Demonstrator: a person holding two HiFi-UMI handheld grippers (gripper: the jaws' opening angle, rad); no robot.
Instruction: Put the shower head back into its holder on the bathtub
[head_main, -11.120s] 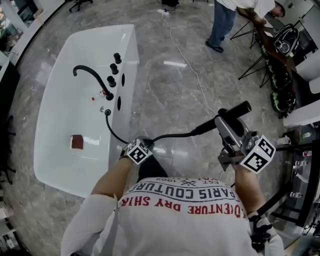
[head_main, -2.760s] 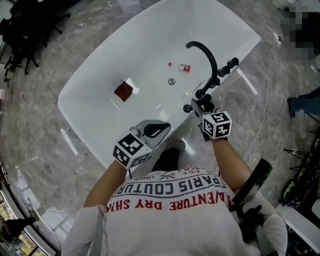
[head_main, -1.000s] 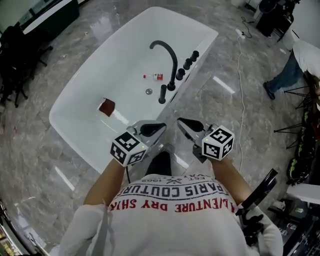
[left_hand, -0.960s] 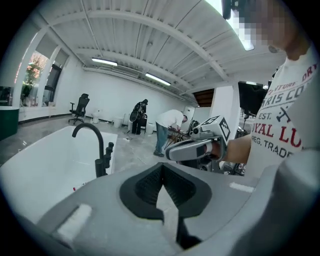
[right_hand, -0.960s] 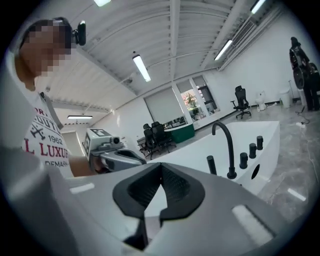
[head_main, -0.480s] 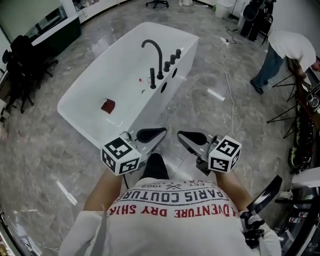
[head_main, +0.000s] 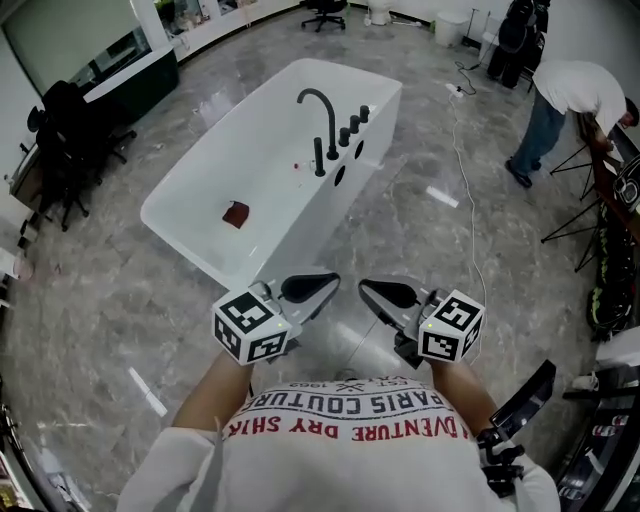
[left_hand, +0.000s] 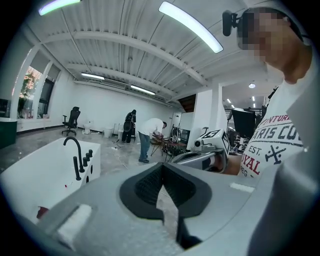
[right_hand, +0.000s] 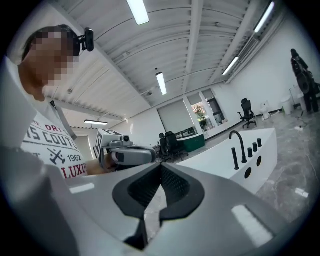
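**Both grippers empty, shower head upright on the tub rim**

Nearest the camera is a white T-shirt (head_main: 350, 420) printed in red and dark letters; "PARIS COUTURE" and "1962" can be read, the rest only in part. Just beyond it, the left gripper (head_main: 325, 284) and the right gripper (head_main: 372, 290) are held side by side above the floor. Each has its jaws pressed together with nothing between them (both gripper views show the dark pads meeting).

The floor (head_main: 120, 300) is glossy grey marble with pale veins, and a white cable (head_main: 462, 180) trails across it. Further out stands a white freestanding bathtub (head_main: 200, 200), well apart from both grippers, with a small red-brown thing (head_main: 236, 214) lying inside it.

On the tub's far rim, the shower head (head_main: 319, 158), a slim black rod, stands upright in its holder (head_main: 319, 173). It is just beside a tall curved black spout (head_main: 318, 105) and 3 black knobs (head_main: 353, 124).

Beyond that, black office chairs (head_main: 65, 130) line the left wall, and a person (head_main: 560, 100) bends over on the right.
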